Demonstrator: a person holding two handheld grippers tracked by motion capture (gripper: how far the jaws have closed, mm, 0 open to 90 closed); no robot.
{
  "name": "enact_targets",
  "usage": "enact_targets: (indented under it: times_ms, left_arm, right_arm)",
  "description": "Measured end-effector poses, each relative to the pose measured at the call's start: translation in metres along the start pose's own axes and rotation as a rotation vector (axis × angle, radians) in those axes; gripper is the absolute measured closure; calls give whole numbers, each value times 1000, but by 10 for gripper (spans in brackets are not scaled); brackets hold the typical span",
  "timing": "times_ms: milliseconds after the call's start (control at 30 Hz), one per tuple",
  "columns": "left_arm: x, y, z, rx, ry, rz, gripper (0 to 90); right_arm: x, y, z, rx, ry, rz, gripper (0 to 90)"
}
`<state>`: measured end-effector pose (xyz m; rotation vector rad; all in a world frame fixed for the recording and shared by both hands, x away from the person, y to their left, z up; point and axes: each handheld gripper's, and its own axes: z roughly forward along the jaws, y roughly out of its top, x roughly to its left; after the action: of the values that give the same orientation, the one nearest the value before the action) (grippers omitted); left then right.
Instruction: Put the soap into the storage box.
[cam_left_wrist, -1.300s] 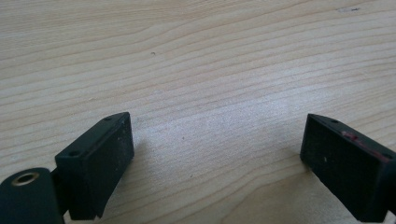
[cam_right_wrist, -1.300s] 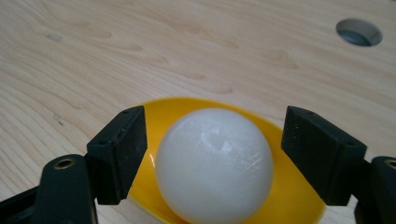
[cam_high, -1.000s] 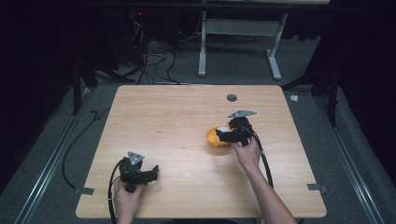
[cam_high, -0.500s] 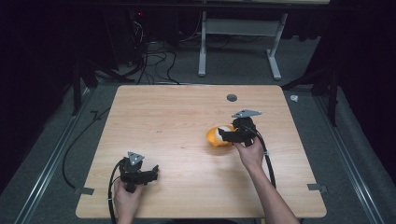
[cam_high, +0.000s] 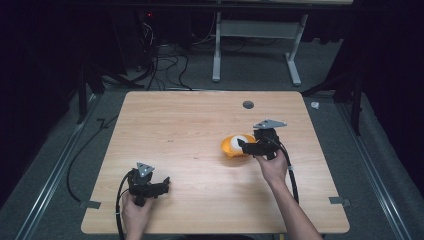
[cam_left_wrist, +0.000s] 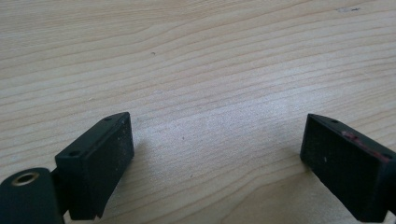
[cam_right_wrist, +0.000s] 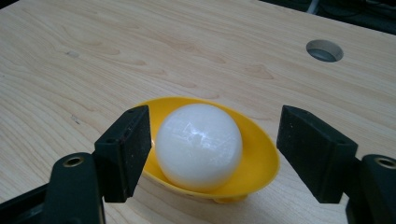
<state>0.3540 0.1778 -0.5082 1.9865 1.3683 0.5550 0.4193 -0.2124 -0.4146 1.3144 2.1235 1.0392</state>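
Right gripper (cam_right_wrist: 212, 149): jaws wide apart, gripping nothing. It sits at the near rim of the bowl (cam_right_wrist: 259, 154). The ball (cam_right_wrist: 198, 147) lies between the 2 jaws in the right gripper view. The left jaw is just beside the ball, overlapping the bowl's rim; I can't tell if it touches. The right jaw is off the bowl's right edge, with a clear gap.

Ball: white, glossy, sitting in the bowl and rising well above its rim. Bowl: yellow, shallow, upright on the table (cam_right_wrist: 93, 56).

High view: bowl (cam_high: 231, 146) is right of table centre, with the ball (cam_high: 241, 140) in it. Right gripper (cam_high: 244, 146) is up against the bowl's right side and points left. Its grey plate (cam_high: 270, 123) is on top, and the cable (cam_high: 291, 172) runs back along the forearm. Right hand (cam_high: 272, 165) holds it from behind. Round hole (cam_high: 248, 104) in the table (cam_high: 190, 120) is beyond the bowl, near the far edge.

Left gripper (cam_left_wrist: 215, 158): jaws spread open, bare wood between them, holding nothing. In the high view it (cam_high: 162, 185) is near the front-left of the table, well apart from the bowl, held by the left hand (cam_high: 135, 212) and low to the surface.
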Motion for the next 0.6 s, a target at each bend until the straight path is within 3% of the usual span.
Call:
enact_targets:
  times_ms: [600]
  left_arm:
    - [0,0,0,0,0,0,99]
  right_arm:
    - [-6,-7,-15,-27,-7,20,272]
